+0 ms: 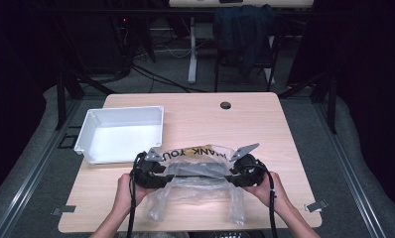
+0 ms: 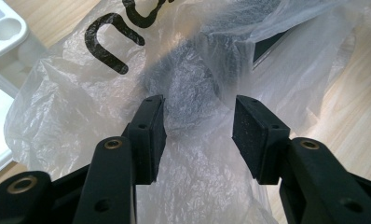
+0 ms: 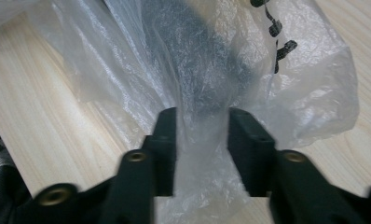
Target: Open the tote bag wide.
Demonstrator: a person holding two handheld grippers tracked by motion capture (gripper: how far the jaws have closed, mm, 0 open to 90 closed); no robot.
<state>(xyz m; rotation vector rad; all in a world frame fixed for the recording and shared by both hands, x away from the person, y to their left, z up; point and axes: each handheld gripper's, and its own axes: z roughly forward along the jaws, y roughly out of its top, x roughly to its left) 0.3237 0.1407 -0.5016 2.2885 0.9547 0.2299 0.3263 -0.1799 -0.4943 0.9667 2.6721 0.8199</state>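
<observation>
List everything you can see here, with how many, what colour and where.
Translucent crinkled plastic bag with black lettering: one, clear-whitish with a yellow band, near middle of the table, between the two tools.
White rectangular plastic bin: one, white, left of the bag.
Light wooden table: one, pale wood, with a dark round hole near its far edge.
Dark garment on a chair: one, dark, beyond the table.
Left tool: one, black, jaws apart astride bag film.
Right tool: one, black, jaws apart astride bag film.
Hands: two, holding the tools.
</observation>
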